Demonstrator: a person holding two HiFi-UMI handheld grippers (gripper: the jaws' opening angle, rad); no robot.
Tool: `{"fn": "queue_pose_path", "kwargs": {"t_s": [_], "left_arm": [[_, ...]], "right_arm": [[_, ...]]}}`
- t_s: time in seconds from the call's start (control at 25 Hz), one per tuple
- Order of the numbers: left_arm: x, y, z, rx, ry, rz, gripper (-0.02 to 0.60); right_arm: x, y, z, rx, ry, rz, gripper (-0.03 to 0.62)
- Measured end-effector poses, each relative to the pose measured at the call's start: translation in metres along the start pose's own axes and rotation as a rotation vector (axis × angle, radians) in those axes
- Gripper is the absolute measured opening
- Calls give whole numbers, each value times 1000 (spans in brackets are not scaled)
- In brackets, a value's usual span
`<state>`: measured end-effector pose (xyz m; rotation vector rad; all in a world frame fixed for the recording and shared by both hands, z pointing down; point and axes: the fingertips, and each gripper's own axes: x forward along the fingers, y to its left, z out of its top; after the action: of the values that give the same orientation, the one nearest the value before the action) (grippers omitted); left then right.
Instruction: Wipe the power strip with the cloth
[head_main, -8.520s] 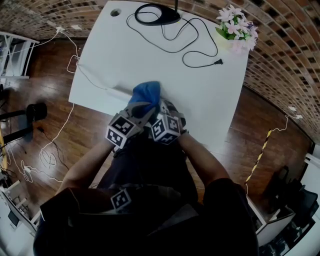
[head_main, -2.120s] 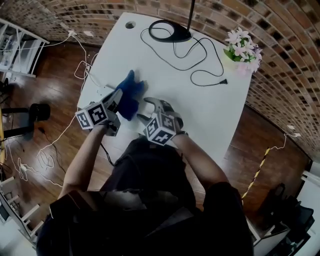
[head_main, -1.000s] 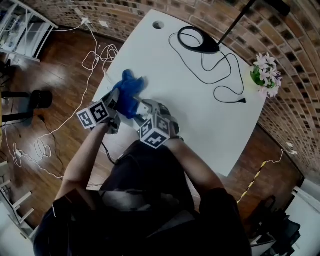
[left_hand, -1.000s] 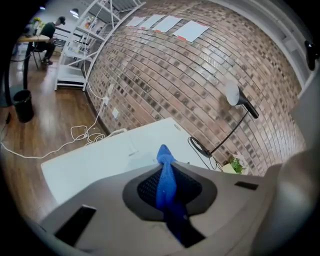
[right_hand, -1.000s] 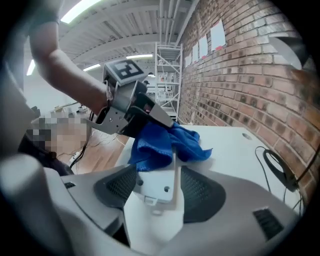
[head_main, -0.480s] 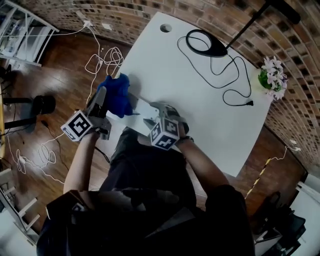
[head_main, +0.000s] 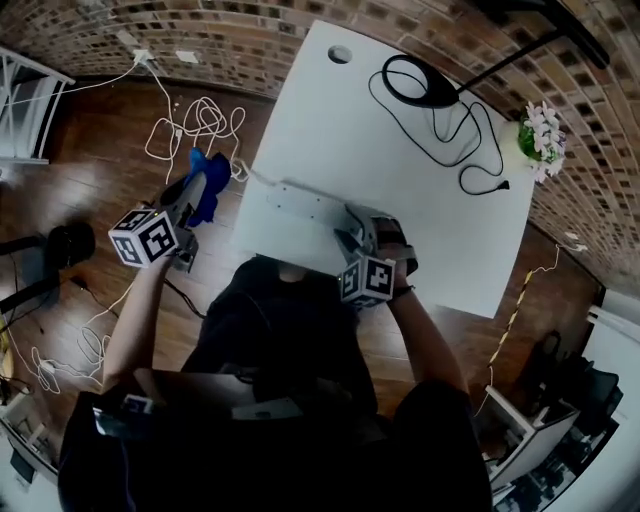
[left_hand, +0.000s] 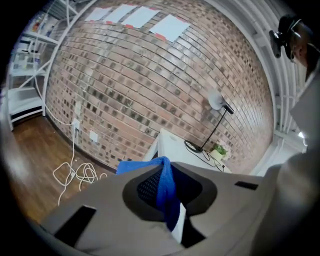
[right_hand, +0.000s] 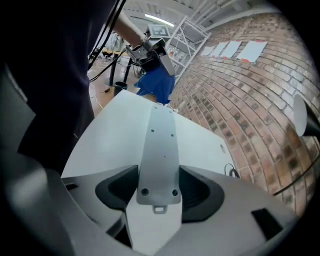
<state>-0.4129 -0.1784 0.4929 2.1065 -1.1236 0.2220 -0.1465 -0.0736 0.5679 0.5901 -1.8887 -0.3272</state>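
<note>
The white power strip (head_main: 303, 204) lies near the front left edge of the white table (head_main: 420, 220); in the right gripper view it shows a flat face with screw holes (right_hand: 161, 150). My right gripper (head_main: 350, 233) is at its near end. Its jaws have just been closing, and the strip sits between them (right_hand: 159, 189) with both pads against its sides. My left gripper (head_main: 198, 188) hangs left of the table, over the wooden floor, shut on the blue cloth (head_main: 210, 192). In the left gripper view, a fold of the cloth (left_hand: 166, 187) is pinched between the jaws.
At the table's far side are a black lamp base (head_main: 418, 86), its looping black cable (head_main: 470, 150) and a small pot of flowers (head_main: 541, 134). White cords (head_main: 195, 125) lie coiled on the floor to the left. A brick wall runs behind.
My left gripper has carried the cloth leftward, off the strip and past the table edge. The strip now lies bare, and my right gripper has shifted onto its near end.
</note>
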Motion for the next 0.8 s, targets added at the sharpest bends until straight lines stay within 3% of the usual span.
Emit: {"fn": "queue_pose_path", "kwargs": {"t_s": [0.16, 0.24, 0.36, 0.48, 0.68, 0.8], "left_arm": [[22, -20, 7, 84, 62, -109, 41], [33, -36, 8, 233, 93, -160, 41], [50, -78, -3, 499, 171, -311, 41], [73, -119, -19, 673, 262, -469, 41], [106, -153, -58, 856, 479, -685, 43], [116, -161, -78, 910, 603, -771, 44]], "right_arm": [[-8, -5, 4, -35, 43, -98, 258], [-9, -9, 2, -73, 71, -158, 256], [-11, -16, 4, -132, 77, -216, 258], [-10, -19, 3, -180, 72, -218, 258], [-13, -27, -1, -258, 70, -223, 259], [-14, -30, -4, -299, 61, -227, 259]]}}
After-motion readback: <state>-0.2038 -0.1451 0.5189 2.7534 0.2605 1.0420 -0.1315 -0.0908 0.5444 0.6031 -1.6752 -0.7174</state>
